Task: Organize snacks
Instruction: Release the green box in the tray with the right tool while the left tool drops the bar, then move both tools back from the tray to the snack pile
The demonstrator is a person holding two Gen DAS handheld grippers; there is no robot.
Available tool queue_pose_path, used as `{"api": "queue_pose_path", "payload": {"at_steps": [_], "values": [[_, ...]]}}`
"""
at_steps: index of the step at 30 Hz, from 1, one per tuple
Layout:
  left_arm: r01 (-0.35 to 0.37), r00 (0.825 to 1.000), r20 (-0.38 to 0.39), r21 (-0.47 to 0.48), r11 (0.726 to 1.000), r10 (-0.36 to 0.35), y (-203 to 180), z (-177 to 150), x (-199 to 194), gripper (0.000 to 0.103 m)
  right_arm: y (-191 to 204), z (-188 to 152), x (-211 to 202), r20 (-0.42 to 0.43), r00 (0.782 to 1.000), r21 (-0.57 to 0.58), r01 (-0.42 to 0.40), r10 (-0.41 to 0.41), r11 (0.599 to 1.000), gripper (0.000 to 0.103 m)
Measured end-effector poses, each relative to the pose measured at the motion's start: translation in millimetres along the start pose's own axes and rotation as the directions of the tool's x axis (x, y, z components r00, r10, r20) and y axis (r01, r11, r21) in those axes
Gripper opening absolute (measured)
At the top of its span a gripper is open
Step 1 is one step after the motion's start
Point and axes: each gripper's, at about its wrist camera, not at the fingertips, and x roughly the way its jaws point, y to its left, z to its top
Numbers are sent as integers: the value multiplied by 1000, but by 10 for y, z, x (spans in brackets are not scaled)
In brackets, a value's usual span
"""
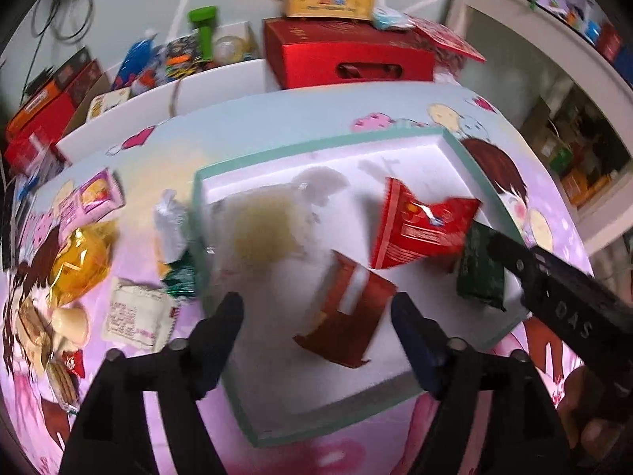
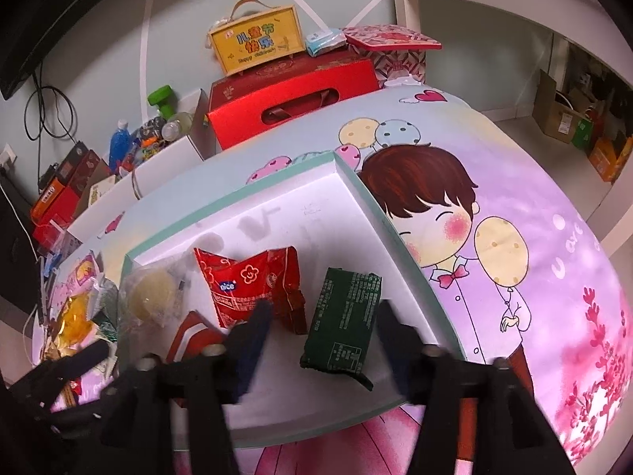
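Snacks are landing in the white tray (image 1: 395, 380): both tools, left (image 1: 316, 316) and right (image 2: 324, 316), hang released over dropped packets; next, fetch another from the table.

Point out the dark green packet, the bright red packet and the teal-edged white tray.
dark green rectangular foil packet (image 2: 343, 318): right wrist view, middle of its printed face.
bright red crinkled plastic packet (image 2: 245, 287): right wrist view, centre near the logo.
teal-edged white shallow tray (image 1: 316, 143): left wrist view, far rim.

Cartoon-print table (image 2: 514, 237) bearing tray (image 2: 237, 194), loose snacks (image 1: 79, 261)
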Motion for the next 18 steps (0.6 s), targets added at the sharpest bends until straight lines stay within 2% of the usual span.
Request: {"api": "queue_pose_path", "payload": {"at_steps": [2,5,6,7,12,18], "values": [[-16,1000,1,-22,1000,16,95,9,2,80,21,-3,18,-6,1000,-11,13,-13,1000,67],[-42,999,4,-41,998,42,227,3,-5,87,55,-8,44,-11,1000,-25,19,-19,999,80],[-48,999,8,-52,998,48,286,-1,-15,94,63,-9,48,-11,1000,-29,21,-22,999,85],[-50,999,10,-60,997,51,328,-3,-21,94,73,-10,51,-10,1000,-34,25,-25,999,86],[-95,995,21,-133,986,99,669,-21,-112,94,83,-13,63,-8,1000,-35,26,-27,999,87],[-171,980,57,-264,949,193,1144,-76,-246,94,118,-8,59,-3,999,-35,41,-41,999,87]]}}
